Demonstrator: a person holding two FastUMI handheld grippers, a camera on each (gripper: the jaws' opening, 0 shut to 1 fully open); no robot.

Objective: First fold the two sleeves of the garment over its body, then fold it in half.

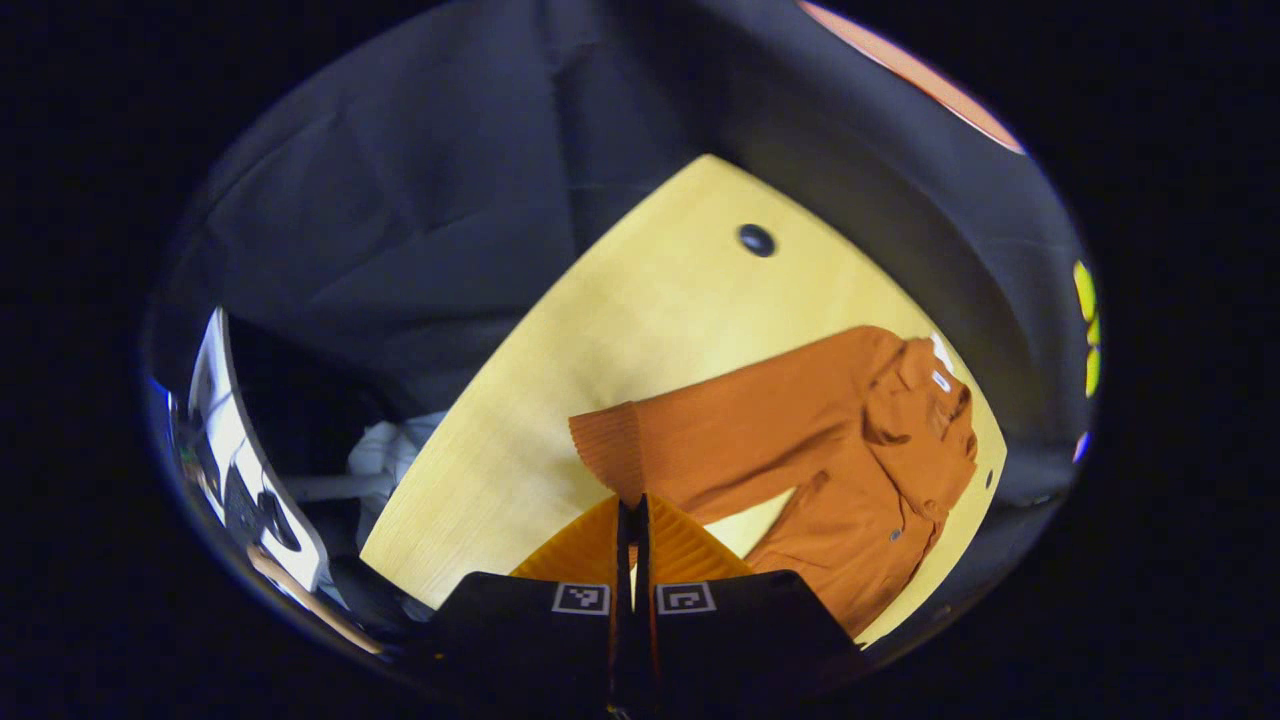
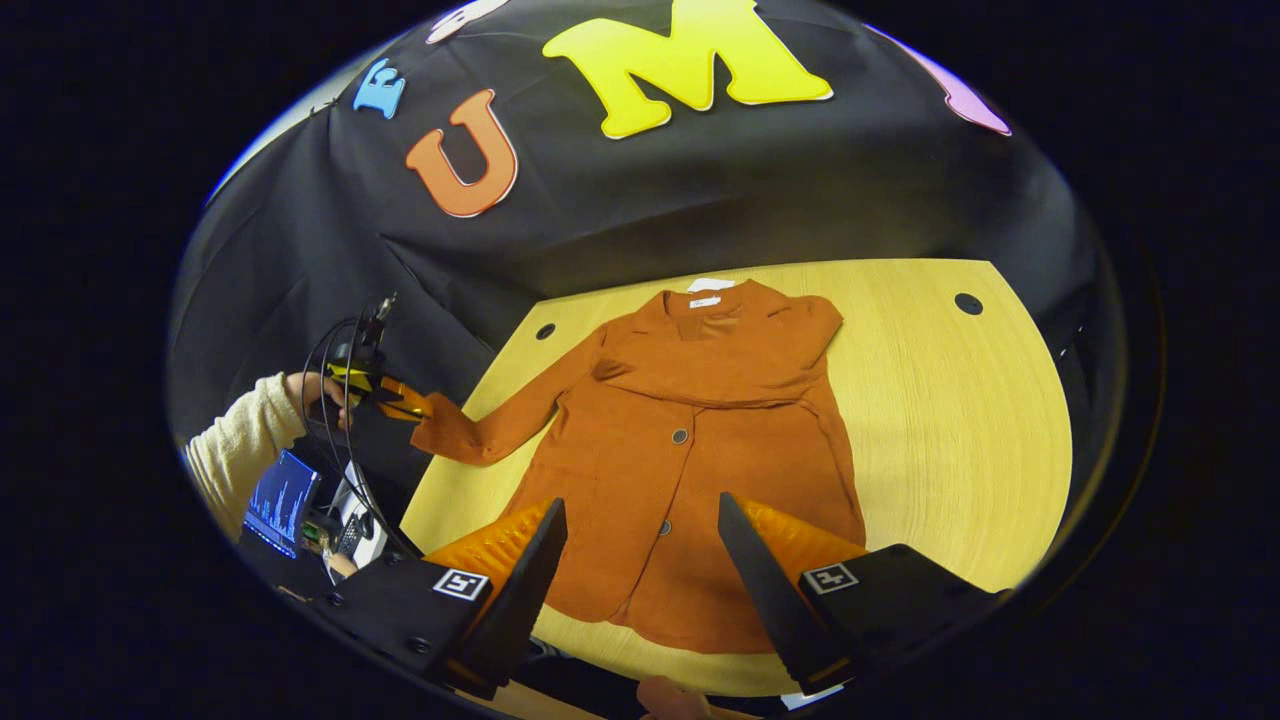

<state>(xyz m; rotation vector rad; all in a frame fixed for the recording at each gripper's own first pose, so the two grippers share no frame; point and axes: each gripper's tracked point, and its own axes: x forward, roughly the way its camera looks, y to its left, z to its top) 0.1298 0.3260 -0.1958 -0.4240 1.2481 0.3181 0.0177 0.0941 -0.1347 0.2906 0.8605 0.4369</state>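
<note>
Garment point(image 2: 690, 450) below right tongs point(image 2: 640, 560), left tongs point(image 1: 632, 520) pinching cuff point(image 1: 608, 450)

It was a recording booth in a lab: black cloth wall point(image 2: 700, 200) hung behind a pale wooden bench point(image 2: 950, 420) with cable holes, and at eight o'clock stood a lit monitor point(image 2: 280, 500) amid tangled cables point(image 2: 335, 400).

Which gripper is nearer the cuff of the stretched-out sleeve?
Left. The left gripper is at the cuff; the right gripper hovers open above the garment's hem.
</note>
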